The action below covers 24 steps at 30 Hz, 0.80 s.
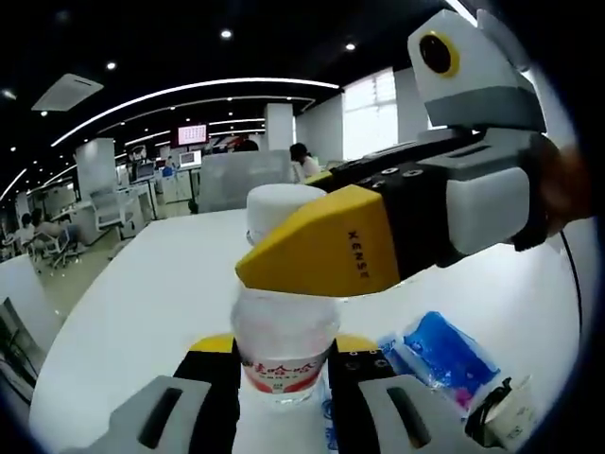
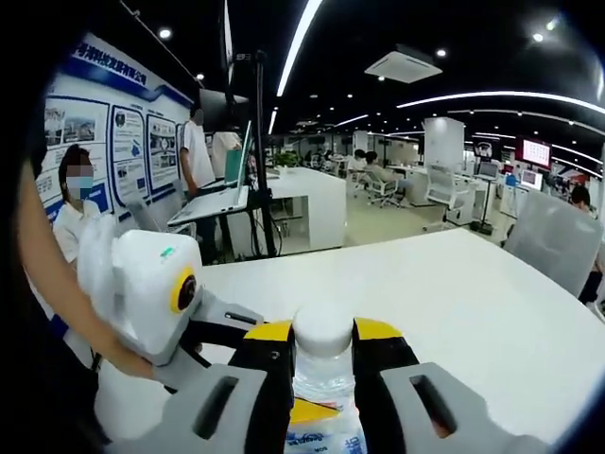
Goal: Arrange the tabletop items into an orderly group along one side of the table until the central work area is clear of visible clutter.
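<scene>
Office, white table (image 1: 142,312) | both hand-held grippers clamp water bottle (image 1: 284,345)

Upright clear water bottle (image 1: 281,355), white cap, red label.

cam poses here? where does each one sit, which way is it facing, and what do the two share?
Left gripper view: rides the left tongs, looking forward along its jaws across the white table; they flank the water bottle; the right tongs reaches in from the right near the cap; a blue packet lies alongside.
Right gripper view: rides the right tongs, facing over the table toward the office; jaws flank the bottle cap; the left tongs and a person's arm enter from the left.
Shared: bottle, table, both tongs.
</scene>
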Each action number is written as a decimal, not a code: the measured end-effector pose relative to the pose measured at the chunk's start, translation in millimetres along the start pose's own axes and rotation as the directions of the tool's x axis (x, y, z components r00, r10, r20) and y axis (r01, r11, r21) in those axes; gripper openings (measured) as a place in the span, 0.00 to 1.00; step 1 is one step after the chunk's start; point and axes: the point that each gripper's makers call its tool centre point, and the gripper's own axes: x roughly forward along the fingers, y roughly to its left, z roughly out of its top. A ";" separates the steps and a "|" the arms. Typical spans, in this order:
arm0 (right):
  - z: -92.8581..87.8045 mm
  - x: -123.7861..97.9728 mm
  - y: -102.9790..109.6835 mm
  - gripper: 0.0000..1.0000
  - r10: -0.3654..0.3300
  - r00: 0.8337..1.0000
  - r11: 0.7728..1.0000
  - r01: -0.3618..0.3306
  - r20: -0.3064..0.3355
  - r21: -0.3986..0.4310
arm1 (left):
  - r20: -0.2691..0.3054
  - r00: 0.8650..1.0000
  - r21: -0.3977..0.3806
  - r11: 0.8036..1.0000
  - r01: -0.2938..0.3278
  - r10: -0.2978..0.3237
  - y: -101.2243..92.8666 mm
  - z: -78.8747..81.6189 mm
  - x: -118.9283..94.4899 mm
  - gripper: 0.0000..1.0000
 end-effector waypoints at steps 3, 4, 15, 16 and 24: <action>-8.4 9.0 -1.8 0.17 0.015 1.000 1.000 -0.016 -0.010 -0.008 | -0.006 1.000 -0.010 1.000 -0.017 0.017 -0.1 -3.4 -0.6 0.33; -9.5 10.5 -1.3 0.17 0.021 1.000 1.000 -0.021 -0.012 -0.010 | -0.008 1.000 -0.015 1.000 -0.025 0.024 0.3 -5.4 -0.5 0.33; -9.0 19.1 -8.7 0.18 0.026 1.000 0.998 -0.027 0.014 0.052 | -0.012 0.998 -0.073 0.995 -0.065 0.064 5.1 -10.2 1.9 0.34; -8.7 19.8 -9.2 0.18 0.028 0.999 0.998 -0.029 0.017 0.056 | -0.011 0.998 -0.073 0.995 -0.065 0.064 5.2 -9.8 1.8 0.34; -9.4 16.2 -3.6 0.18 0.040 0.999 0.999 -0.040 0.021 0.030 | -0.002 0.996 -0.069 0.993 -0.094 0.094 4.3 -10.9 1.4 0.35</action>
